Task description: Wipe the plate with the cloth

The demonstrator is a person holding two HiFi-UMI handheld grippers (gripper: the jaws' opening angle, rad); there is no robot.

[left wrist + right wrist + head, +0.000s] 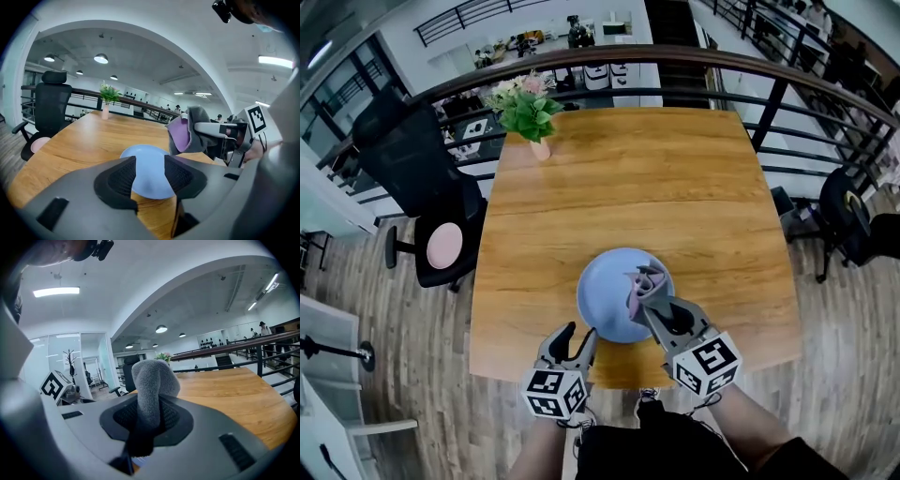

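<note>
A light blue plate (609, 298) lies on the wooden table (628, 187) near its front edge. My right gripper (654, 302) is shut on a grey and purple cloth (645, 281), which hangs bunched over the plate's right side. In the right gripper view the grey cloth (152, 380) stands up from between the pads. My left gripper (579, 335) is open at the plate's near left edge. The left gripper view shows the plate (145, 157) through the gap between the spread pads, nothing pressed by them, with the cloth (185, 133) beyond to the right.
A potted plant in a pink vase (530, 112) stands at the table's far left corner. A black office chair (422, 178) sits left of the table, another chair (853, 225) to the right. A dark railing (694, 66) runs behind the table.
</note>
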